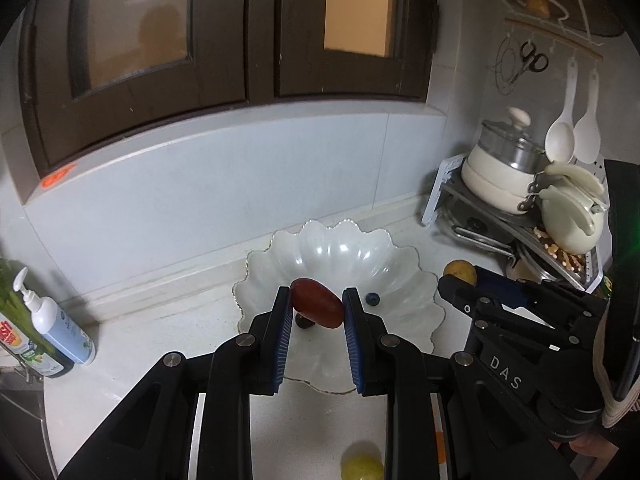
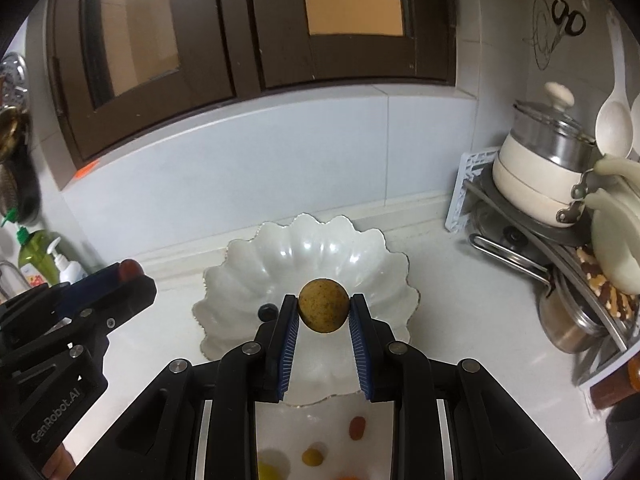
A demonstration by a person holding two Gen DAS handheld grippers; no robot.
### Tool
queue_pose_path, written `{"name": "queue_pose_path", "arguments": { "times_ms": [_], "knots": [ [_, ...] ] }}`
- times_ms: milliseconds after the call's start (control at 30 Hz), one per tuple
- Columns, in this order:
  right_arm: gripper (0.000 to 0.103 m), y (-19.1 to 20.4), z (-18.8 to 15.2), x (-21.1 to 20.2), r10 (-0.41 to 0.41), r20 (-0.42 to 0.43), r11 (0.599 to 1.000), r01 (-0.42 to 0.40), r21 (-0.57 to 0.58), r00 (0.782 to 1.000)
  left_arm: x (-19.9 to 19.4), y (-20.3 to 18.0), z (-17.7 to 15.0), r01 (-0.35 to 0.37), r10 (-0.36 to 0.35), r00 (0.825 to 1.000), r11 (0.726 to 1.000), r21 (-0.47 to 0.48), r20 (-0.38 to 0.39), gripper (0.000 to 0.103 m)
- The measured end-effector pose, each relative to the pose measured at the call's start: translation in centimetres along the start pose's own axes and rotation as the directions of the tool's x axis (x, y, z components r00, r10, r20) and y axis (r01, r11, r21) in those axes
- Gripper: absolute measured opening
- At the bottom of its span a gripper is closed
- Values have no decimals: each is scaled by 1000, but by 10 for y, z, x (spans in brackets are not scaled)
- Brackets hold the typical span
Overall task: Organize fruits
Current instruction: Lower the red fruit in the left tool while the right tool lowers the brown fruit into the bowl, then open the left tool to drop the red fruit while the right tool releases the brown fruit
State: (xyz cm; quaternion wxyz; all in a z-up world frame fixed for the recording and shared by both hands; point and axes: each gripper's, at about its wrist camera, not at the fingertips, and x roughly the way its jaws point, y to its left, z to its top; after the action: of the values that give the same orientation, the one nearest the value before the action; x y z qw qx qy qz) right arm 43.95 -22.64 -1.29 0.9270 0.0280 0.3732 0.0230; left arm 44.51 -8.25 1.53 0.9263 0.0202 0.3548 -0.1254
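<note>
In my left gripper [image 1: 317, 304] I hold a small red oblong fruit [image 1: 318, 307], a jujube or date by the look of it, its blue pads clamped on its two long ends. It hangs just over the near side of a white scalloped bowl [image 1: 400, 268] with a thin gilt rim. My right gripper [image 2: 323, 311] is closed on a round, speckled yellow-brown fruit [image 2: 323, 310], pinched across its widest part, and it too sits above the bowl.

Inside the bowl lies one dark blueberry [image 1: 372, 299], and a second small dark fruit [image 1: 304, 323] shows under the red one. On the white counter [image 1: 160, 344] nearer to me more small pieces wait: a pale yellow-green round fruit [image 1: 361, 467] in the left view, and orange and yellow ones [image 2: 357, 428] in the right view, blurred.

I judge both held fruits light and fairly firm, with smooth skins that could slip or roll, so a gentle grip across the middle suits them. The round one may roll once let go, and the bowl's sloped sides should catch it. The bowl looks like glass or ceramic, breakable, so fruit should be released low.

To the left stand a white pump bottle [image 1: 52, 320] and a green bottle. To the right a corner rack [image 2: 520, 232] holds a cream pot [image 2: 536, 172] with a glass lid.
</note>
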Motion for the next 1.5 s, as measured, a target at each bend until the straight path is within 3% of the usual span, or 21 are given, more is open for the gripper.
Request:
{"name": "queue_pose_path", "arguments": {
  "times_ms": [367,633,1100,1400,1500],
  "knots": [
    [27,-4,9,44,-11,-108,1000,10,-7,994,57,11,3,2,-6,990,1000,-26,-144,26],
    [27,-14,7,91,13,-235,1000,-7,26,972,93,14,2,1,-4,976,1000,-14,-216,26],
    [27,-24,-9,135,-5,-326,1000,6,0,945,147,12,-18,-2,3,940,1000,3,-342,26],
    [28,-24,-16,149,-13,-371,1000,4,-26,928,159,10,-22,-15,25,927,999,31,-375,27],
    [30,-22,-16,147,-28,-367,999,13,-44,930,161,11,-23,-17,28,923,999,32,-384,36]
  ]
}}
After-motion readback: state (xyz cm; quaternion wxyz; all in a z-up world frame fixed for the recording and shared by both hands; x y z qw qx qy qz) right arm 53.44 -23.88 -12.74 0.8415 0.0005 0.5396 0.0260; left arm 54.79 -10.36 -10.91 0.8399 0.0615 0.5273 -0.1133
